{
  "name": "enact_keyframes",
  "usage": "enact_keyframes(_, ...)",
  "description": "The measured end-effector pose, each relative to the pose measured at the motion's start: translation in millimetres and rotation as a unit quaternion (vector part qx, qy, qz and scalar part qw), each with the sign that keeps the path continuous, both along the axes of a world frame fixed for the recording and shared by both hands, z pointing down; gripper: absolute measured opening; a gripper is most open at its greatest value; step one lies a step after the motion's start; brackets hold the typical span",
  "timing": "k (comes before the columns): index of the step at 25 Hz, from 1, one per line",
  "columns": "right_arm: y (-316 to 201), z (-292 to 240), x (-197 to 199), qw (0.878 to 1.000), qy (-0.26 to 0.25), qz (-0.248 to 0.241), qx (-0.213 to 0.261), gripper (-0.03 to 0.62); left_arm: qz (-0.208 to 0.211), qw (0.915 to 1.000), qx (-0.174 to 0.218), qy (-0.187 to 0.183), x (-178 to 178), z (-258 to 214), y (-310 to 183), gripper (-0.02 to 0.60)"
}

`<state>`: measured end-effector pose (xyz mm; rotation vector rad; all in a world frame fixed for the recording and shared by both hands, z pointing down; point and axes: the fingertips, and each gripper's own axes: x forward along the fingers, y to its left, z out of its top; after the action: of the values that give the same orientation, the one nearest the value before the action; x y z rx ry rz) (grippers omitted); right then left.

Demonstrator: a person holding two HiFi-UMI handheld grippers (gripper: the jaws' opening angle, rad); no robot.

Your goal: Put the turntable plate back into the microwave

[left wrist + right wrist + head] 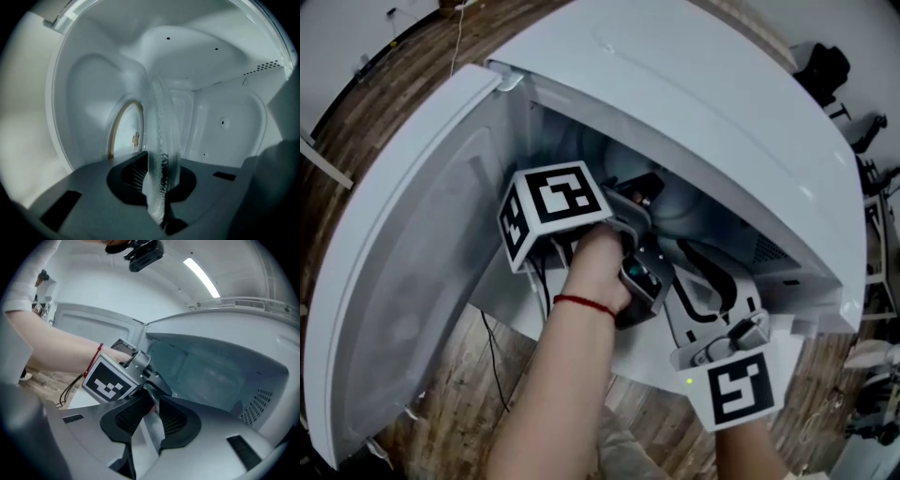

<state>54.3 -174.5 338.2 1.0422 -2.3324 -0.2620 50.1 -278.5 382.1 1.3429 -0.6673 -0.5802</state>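
A: Reading any print on the rig?
B: Just patterns: black-and-white square markers on the white cube (pixel 555 208) of the grey two-jaw left gripper (pixel 163 174), and on the cube (pixel 739 389) of the matching right gripper (pixel 152 401).
A: Finding the task's thing where?
B: Inside the cavity of the boxy white microwave (pixel 694 103), past its white door (pixel 412 281), swung wide open. Clear round glass turntable plate (pixel 161 126), seen edge-on, standing upright, pebbled along the rim. Clamped at its lower rim between the left gripper's ribbed black pads (pixel 136 174).
A: And the right one?
B: Jaws a narrow gap apart, ribbed inner faces both showing, nosing in at the cavity mouth just beside the left gripper's tip. Pale strip in the gap; cannot tell what.
A: Blocking the view?
B: From above, yes: the left cube, a bare hand (pixel 602 267) with a thin red string bracelet (pixel 584 304), and both gripper bodies crowding the cavity mouth, covering the plate. In the left gripper view, smooth grey gripper body spread across the bottom, hiding the cavity floor and the plate's bottom edge.
A: Around all that?
B: Smooth pale cavity walls, rows of small vent holes (pixel 267 66) high on the right, a tan-edged arch (pixel 125 129) on the wall left of the plate. Below the microwave, brown wood-grain planks (pixel 459 375) and a thin black cable (pixel 492 361) trailing over them.
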Motion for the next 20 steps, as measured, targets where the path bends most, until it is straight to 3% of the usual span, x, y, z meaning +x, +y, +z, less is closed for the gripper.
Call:
enact_keyframes(5, 2, 10, -4, 0.991, 0.133, -0.021, 0.021, 0.104, 0.008, 1.0, -0.002, -0.003, -1, 0, 0, 0.018)
enact_keyframes(10, -2, 10, -13, 0.963, 0.253, -0.063, 0.072, 0.103, 0.01, 0.9999, -0.002, -0.005, -2, 2, 0, 0.018)
enact_keyframes(16, -13, 19, -5, 0.927, 0.355, -0.081, 0.091, 0.103, 0.009, 0.9999, -0.002, -0.007, -2, 2, -1, 0.018)
enact_keyframes(20, -21, 20, -8, 0.92, 0.37, -0.085, 0.1, 0.087, 0.008, 0.9999, -0.004, -0.006, -3, 1, -1, 0.018)
